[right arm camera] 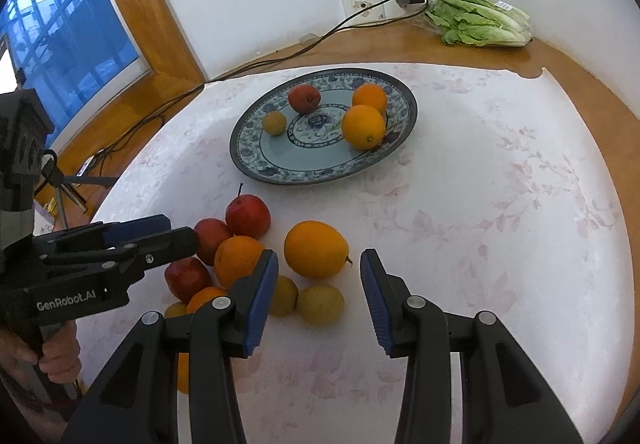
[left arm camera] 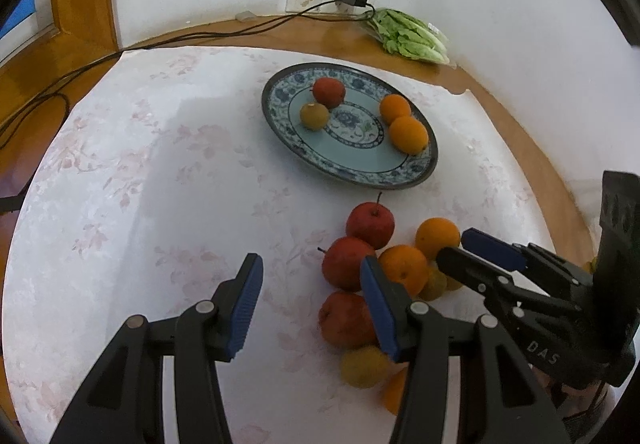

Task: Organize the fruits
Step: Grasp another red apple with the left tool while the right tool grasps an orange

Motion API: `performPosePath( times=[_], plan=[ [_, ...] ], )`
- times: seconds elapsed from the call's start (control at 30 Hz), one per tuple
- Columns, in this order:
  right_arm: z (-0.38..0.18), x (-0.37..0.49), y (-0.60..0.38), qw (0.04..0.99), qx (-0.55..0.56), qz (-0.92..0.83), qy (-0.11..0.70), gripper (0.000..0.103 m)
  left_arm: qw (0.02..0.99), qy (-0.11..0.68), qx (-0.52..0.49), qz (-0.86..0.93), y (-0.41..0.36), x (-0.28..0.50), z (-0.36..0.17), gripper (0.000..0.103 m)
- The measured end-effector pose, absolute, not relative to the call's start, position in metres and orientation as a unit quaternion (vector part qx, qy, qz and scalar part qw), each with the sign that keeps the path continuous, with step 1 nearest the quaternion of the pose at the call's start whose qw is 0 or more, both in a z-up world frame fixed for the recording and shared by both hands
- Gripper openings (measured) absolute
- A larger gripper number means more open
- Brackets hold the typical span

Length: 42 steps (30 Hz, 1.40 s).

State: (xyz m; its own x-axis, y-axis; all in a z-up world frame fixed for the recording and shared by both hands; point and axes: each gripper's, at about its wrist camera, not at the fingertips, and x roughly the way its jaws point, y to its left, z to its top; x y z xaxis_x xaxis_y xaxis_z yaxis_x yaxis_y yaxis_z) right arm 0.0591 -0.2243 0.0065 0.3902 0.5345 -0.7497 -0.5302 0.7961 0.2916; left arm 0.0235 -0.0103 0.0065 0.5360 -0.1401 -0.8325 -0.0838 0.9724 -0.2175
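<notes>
Near the plate [right arm camera: 240, 163], which holds four fruits, both grippers, left [left arm camera: 310, 308] and right [right arm camera: 320, 298], hang empty with jaws apart over the loose pile, so the right should straddle the nearest orange [right arm camera: 316, 248] squarely and close gently.

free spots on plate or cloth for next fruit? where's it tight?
Plate: bare near half, plus the centre strip between red fruit and oranges. Cloth: open right of the loose pile, out to the table's edge. Tight: the pile itself, fruits touching, left gripper over it.
</notes>
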Motion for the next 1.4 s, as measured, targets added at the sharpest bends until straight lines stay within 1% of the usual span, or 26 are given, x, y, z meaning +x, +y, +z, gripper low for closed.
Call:
performPosePath(
  times=[0.2,0.27,0.4,0.73,0.9,1.03,1.4],
  plan=[
    [0.000,0.067,-0.220,0.828,0.006,0.329,0.455,0.044,0.866,0.484,-0.120,-0.035,-0.017,0.027,0.004,0.053],
    [-0.002,0.069,-0.218,0.825,0.007,0.331,0.458,0.039,0.867,0.482,-0.119,-0.038,-0.020,0.027,0.003,0.053],
    [-0.003,0.070,-0.219,0.825,0.013,0.333,0.457,0.038,0.869,0.478,-0.118,-0.041,-0.020,0.029,0.003,0.052],
    [-0.002,0.075,-0.234,0.832,0.038,0.314,0.456,0.038,0.867,0.476,-0.136,-0.054,-0.017,0.034,0.001,0.040],
    [0.001,0.075,-0.237,0.834,0.041,0.313,0.453,0.038,0.865,0.476,-0.146,-0.060,-0.015,0.036,0.000,0.040],
    [0.003,0.074,-0.235,0.835,0.039,0.316,0.450,0.038,0.864,0.476,-0.150,-0.063,-0.014,0.035,0.000,0.037],
    [0.006,0.071,-0.233,0.836,0.035,0.316,0.447,0.038,0.862,0.476,-0.161,-0.070,-0.010,0.035,-0.002,0.037]
  ],
)
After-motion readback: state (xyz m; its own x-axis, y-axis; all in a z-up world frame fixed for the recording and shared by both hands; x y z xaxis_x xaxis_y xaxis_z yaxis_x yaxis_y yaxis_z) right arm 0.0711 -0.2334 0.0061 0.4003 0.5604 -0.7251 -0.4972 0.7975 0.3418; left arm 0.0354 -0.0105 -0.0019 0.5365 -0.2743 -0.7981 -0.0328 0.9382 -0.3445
